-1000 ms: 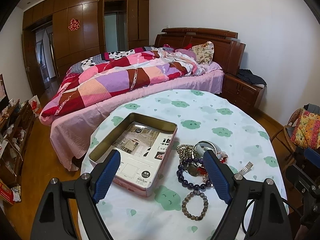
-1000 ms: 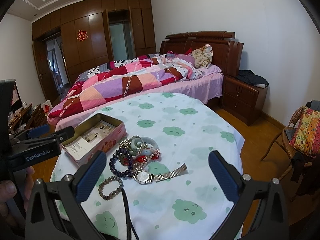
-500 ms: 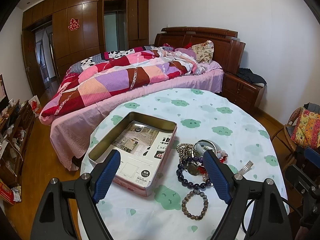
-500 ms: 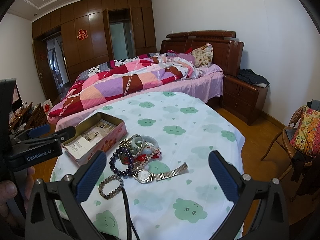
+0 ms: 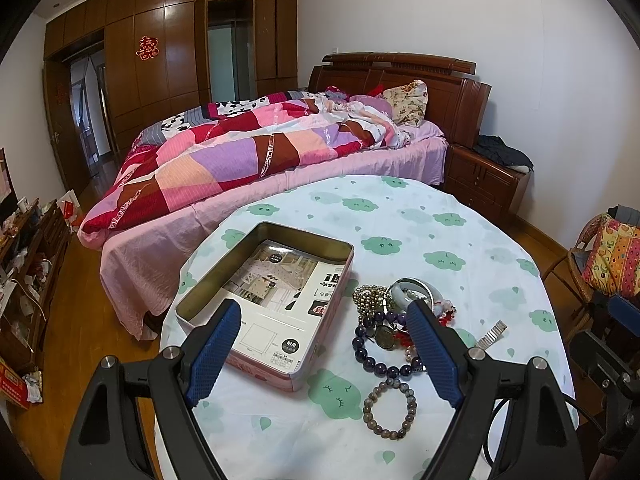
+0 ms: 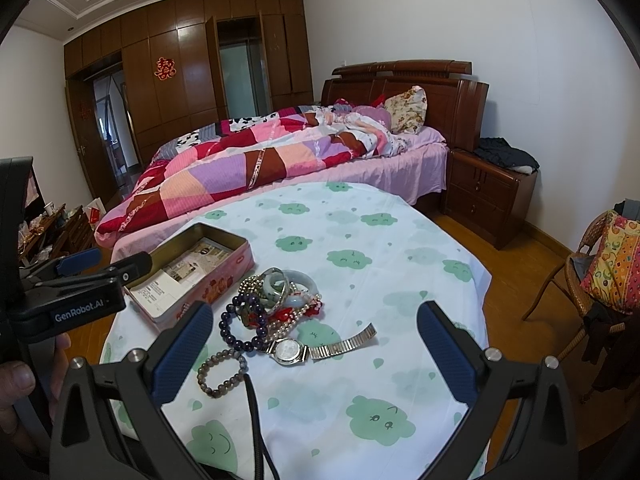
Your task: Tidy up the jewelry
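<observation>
Silver watch [image 6: 289, 350] lies flat, strap running right and slightly away; both claws [image 5: 322, 316] [image 6: 316, 320] released.

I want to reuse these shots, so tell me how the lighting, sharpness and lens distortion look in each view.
Left wrist view: even daylight, sharp on the tin and bead bracelet; fisheye bends the walls, corners black. Right wrist view: equally soft light, watch crisp, same curved edges and dark corners.
</observation>
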`<state>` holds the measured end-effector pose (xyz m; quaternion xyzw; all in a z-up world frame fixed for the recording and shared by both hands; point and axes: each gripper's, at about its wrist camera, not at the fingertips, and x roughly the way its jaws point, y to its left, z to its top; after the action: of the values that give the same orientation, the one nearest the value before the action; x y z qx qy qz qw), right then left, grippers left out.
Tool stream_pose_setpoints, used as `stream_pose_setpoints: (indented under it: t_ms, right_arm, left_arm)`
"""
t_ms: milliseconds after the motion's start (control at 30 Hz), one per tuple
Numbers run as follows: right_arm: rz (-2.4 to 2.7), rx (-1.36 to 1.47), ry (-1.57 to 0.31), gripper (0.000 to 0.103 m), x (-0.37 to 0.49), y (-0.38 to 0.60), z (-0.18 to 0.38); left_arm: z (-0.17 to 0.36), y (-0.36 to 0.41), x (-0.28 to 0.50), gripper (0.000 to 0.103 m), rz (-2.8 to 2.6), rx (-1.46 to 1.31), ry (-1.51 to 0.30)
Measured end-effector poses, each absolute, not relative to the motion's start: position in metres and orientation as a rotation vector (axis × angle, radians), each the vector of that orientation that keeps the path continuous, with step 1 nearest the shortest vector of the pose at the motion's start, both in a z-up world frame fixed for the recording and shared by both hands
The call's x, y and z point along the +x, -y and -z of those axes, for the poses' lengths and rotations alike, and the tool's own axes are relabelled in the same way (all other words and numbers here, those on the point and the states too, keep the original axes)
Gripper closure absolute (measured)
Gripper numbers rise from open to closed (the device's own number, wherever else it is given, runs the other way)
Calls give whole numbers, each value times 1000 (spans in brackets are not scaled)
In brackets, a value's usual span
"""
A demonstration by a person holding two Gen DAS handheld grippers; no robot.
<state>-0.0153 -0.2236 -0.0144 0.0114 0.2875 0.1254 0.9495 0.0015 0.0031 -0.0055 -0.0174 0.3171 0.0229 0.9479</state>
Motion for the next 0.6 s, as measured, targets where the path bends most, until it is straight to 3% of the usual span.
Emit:
stream_pose_setpoints:
  t_ms: [600]
  right_arm:
    - [-244, 6, -583, 0, -3, 238, 31]
  left_arm:
    - [30, -13, 21, 18, -77, -34, -699]
